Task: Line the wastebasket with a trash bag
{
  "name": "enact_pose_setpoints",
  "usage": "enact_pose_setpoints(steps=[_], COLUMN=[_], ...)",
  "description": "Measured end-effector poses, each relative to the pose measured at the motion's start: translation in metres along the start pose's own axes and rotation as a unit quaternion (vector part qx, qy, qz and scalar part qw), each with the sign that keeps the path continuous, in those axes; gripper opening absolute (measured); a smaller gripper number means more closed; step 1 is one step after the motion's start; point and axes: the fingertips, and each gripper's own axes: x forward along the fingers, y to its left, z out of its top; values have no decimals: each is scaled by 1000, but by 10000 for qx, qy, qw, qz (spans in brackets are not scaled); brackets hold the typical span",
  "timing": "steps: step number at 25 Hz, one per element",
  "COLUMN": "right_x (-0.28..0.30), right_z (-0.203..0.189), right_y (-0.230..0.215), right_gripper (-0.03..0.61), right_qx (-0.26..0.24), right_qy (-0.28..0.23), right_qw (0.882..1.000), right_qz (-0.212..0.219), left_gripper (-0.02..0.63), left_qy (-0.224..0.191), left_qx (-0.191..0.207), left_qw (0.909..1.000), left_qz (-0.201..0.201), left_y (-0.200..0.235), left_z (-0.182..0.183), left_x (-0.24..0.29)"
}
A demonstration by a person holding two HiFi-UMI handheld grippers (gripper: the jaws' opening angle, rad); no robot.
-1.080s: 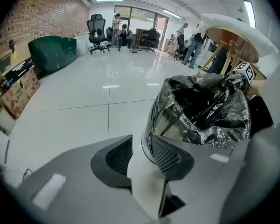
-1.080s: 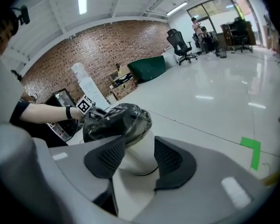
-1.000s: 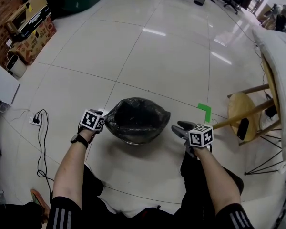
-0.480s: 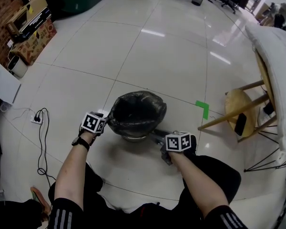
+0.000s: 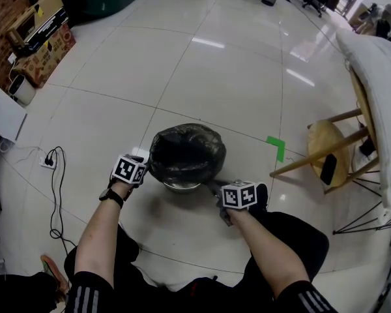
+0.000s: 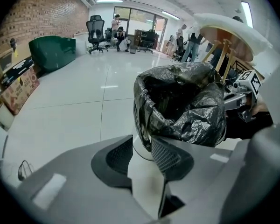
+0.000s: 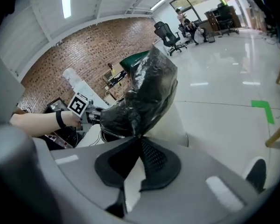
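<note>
A wastebasket (image 5: 181,187) stood on a glossy tiled floor (image 5: 234,77); a black trash bag (image 5: 186,150) was draped over its rim and partway down its sides; the left gripper (image 6: 141,138), beside the bag's left edge, had its jaws partly apart, with the bag's hem hanging at their tips; the right gripper (image 7: 140,137) was closed, pinching the hem.

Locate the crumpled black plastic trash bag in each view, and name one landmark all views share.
Head view: crumpled black plastic trash bag, centre.
Left gripper view: the bag, right of centre.
Right gripper view: the bag, centre, above the jaws.
Shared landmark: red brick wall.
</note>
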Motion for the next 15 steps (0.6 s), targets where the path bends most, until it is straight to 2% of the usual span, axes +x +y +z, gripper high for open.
enact_pose_setpoints(steps=[6,9,15], right_x=[17,25,41], right_z=[-37,-54,-64], right_y=[19,9,-26], right_gripper=[6,6,6], right_qx=[6,-46,50], right_qy=[429,635,749], right_qw=[9976,9969,9972], right_qz=[542,455,21], left_gripper=[118,118,118], left_qy=[342,474,582], left_qx=[77,117,237], left_qw=[9993,9987,9980], left_qz=[-161,-110,-54], left_y=[-3,-2,-4], left_z=[-21,-30,-31], left_x=[2,7,21])
